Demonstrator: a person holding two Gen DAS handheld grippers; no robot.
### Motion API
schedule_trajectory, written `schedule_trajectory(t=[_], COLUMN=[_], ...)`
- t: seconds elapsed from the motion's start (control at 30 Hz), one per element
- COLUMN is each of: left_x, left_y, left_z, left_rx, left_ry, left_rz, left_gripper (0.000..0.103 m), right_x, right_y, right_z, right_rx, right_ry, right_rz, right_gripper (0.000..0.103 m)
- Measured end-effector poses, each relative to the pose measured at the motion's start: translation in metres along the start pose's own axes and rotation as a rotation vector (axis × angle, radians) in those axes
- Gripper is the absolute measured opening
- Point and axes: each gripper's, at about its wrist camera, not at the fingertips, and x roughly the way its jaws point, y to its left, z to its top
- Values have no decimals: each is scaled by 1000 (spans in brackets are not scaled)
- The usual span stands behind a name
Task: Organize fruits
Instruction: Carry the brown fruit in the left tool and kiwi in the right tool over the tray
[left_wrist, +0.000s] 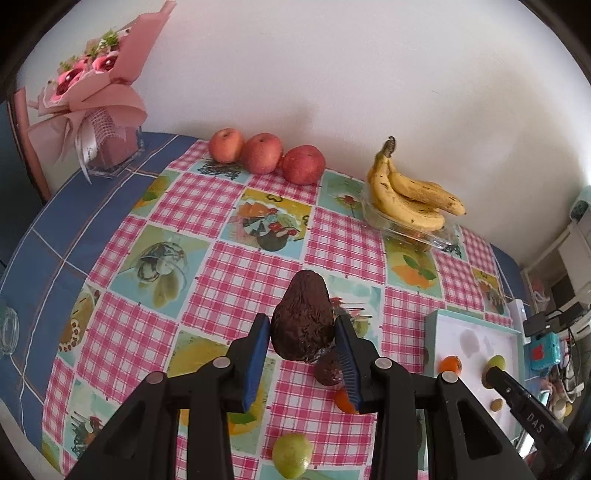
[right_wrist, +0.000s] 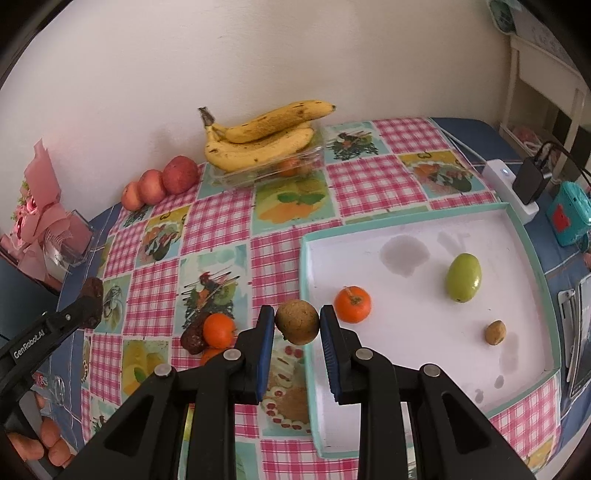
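My left gripper (left_wrist: 301, 332) is shut on a dark brown avocado (left_wrist: 302, 317), held above the checked tablecloth; the same avocado (right_wrist: 93, 302) shows at the left edge of the right wrist view. My right gripper (right_wrist: 297, 322) is shut on a small brown round fruit (right_wrist: 297, 322), held just left of the white tray (right_wrist: 406, 406). In the tray lie a mandarin (right_wrist: 352, 304), a green fruit (right_wrist: 464, 277) and a small brown nut-like fruit (right_wrist: 495, 332). On the cloth lie another dark fruit (right_wrist: 192, 339), two mandarins (right_wrist: 218, 330) and a green fruit (left_wrist: 292, 456).
Three red apples (left_wrist: 262, 153) line the wall at the back. Bananas (left_wrist: 410, 195) rest on a clear plastic box (left_wrist: 424, 232). A pink bouquet (left_wrist: 92, 92) stands at the far left. A power strip (right_wrist: 511, 188) with a charger and a teal device (right_wrist: 569, 214) sit right of the tray.
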Motion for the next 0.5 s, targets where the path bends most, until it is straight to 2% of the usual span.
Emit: schedule_trajectory(t=[0.27,0.5], left_x=[-1,0], left_y=[-41,-97], left_z=[-7,-24], left_rx=[85,196], left_ry=[9,42], left_rz=[-48,-143], left_gripper=[39,39], right_x=[-9,-31], right_y=[-60,-118], right_z=[4,5], right_rx=[120,225], right_ry=[-19,-62], right_rz=[-92,-171], right_gripper=[26,26])
